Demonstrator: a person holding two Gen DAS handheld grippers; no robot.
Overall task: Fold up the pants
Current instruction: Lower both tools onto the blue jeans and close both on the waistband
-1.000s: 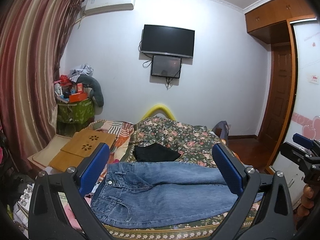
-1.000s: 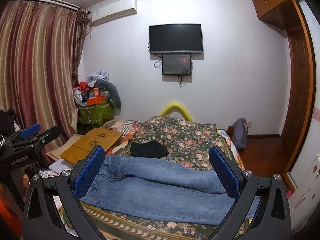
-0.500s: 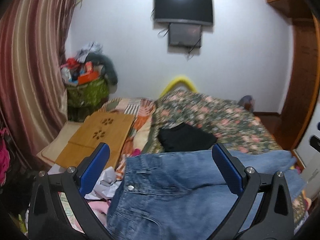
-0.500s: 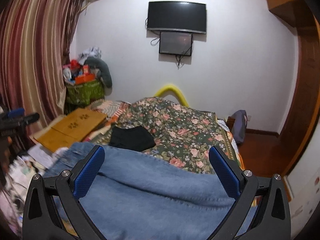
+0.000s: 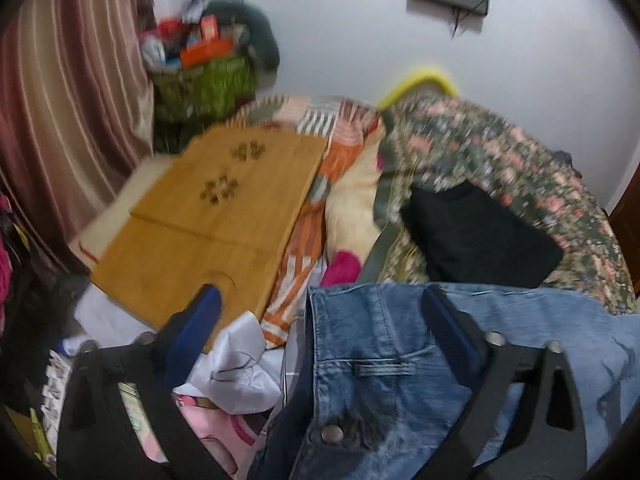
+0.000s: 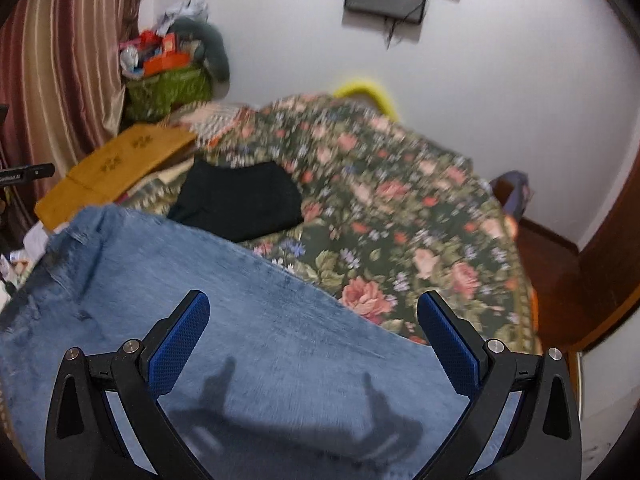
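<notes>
The jeans [image 5: 384, 380] lie flat across the near end of the bed [image 6: 420, 216], on its floral bedspread, waistband toward the left side and legs running to the right.

Left tongs [image 5: 320, 312]: jaws apart and just now closing in from full width; the waistband corner with its metal button [image 5: 332, 434] sits between them, but the pads do not press on the denim. The left pad hangs over loose white paper [image 5: 240, 360] beside the bed.

Right tongs [image 6: 312, 312]: jaws spread wide over the leg part of the jeans [image 6: 240, 320], nothing gripped; their shadow falls on the denim.

A folded black garment [image 6: 240, 204] lies on the bedspread just beyond the jeans. A wooden lap tray [image 5: 212, 216] rests at the left edge of the bed.

Container: a green basket [image 5: 204, 88] stands in the far corner beside the striped curtain [image 5: 60, 100], heaped above its rim with an orange box [image 5: 204, 46], other boxes and cloth; details are blurred
</notes>
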